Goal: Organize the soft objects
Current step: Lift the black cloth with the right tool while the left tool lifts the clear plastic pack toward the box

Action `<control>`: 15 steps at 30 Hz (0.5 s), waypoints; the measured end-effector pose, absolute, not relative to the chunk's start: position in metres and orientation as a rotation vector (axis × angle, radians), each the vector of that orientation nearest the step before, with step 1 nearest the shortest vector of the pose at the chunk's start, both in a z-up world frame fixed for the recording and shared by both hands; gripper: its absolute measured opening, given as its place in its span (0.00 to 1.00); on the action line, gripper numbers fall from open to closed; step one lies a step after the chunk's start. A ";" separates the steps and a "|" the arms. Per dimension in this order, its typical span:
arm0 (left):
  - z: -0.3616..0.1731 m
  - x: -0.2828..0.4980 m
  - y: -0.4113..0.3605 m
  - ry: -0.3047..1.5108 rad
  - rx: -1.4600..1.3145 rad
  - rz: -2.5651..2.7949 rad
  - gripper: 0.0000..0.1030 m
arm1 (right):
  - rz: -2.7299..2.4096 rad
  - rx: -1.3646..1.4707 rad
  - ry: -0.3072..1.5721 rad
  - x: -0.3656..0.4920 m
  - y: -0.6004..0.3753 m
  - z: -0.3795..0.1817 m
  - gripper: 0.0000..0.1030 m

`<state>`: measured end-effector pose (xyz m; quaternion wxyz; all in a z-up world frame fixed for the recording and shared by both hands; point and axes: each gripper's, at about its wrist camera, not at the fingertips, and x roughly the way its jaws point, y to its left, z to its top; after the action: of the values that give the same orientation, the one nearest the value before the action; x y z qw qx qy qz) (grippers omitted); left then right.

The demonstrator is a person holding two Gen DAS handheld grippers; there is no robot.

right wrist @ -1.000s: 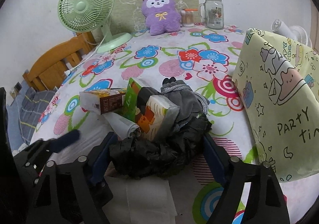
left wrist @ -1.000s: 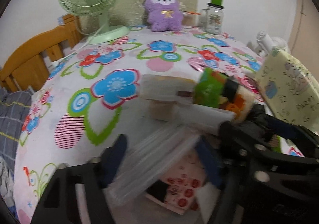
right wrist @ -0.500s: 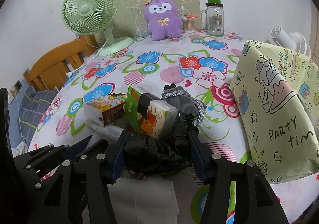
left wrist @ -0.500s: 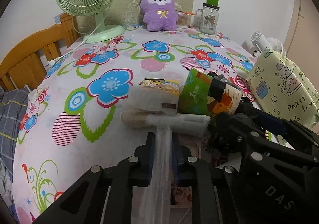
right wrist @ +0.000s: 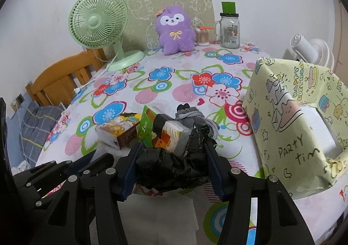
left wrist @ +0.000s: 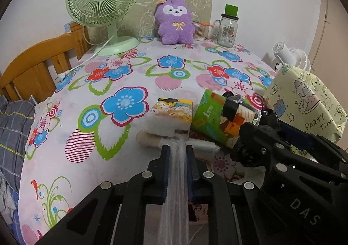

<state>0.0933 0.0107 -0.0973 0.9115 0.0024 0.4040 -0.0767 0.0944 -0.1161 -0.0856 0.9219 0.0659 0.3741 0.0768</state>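
My left gripper point(left wrist: 178, 151) is shut on a clear plastic bag strip point(left wrist: 175, 188) that leads off a roll of clear bags point(left wrist: 178, 143) lying on the flowered tablecloth. My right gripper point(right wrist: 173, 153) is shut on a crumpled black plastic bag point(right wrist: 171, 165). Just beyond lie a yellow cartoon tissue pack point(left wrist: 173, 112), a green and orange tissue pack point(left wrist: 217, 116) and a grey knitted cloth point(right wrist: 191, 119). A purple plush toy point(left wrist: 175, 21) sits at the far edge.
A yellow "party time" gift bag point(right wrist: 300, 114) stands at the right. A green desk fan point(left wrist: 104, 5), a glass jar mug point(left wrist: 226, 29) and a cotton swab tub point(right wrist: 202, 37) stand at the back. A wooden chair point(left wrist: 32, 70) is at the left. White paper point(right wrist: 163, 218) lies near me.
My left gripper has shut on the clear bag strip, which is now pulled straight. My right gripper has narrowed onto the black bag. Both have drawn back slightly.
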 end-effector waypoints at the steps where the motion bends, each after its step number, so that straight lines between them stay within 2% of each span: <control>1: -0.096 0.092 0.010 0.828 0.005 -0.156 0.11 | 0.158 0.136 0.763 0.093 -0.117 -0.084 0.58; 15: -0.069 0.075 0.003 0.769 0.014 -0.152 0.11 | 0.159 0.147 0.706 0.075 -0.125 -0.059 0.58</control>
<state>0.0747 0.0029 -0.0694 0.9242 0.0066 0.3747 -0.0739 0.0754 -0.1250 -0.0590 0.9325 0.0719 0.3452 0.0779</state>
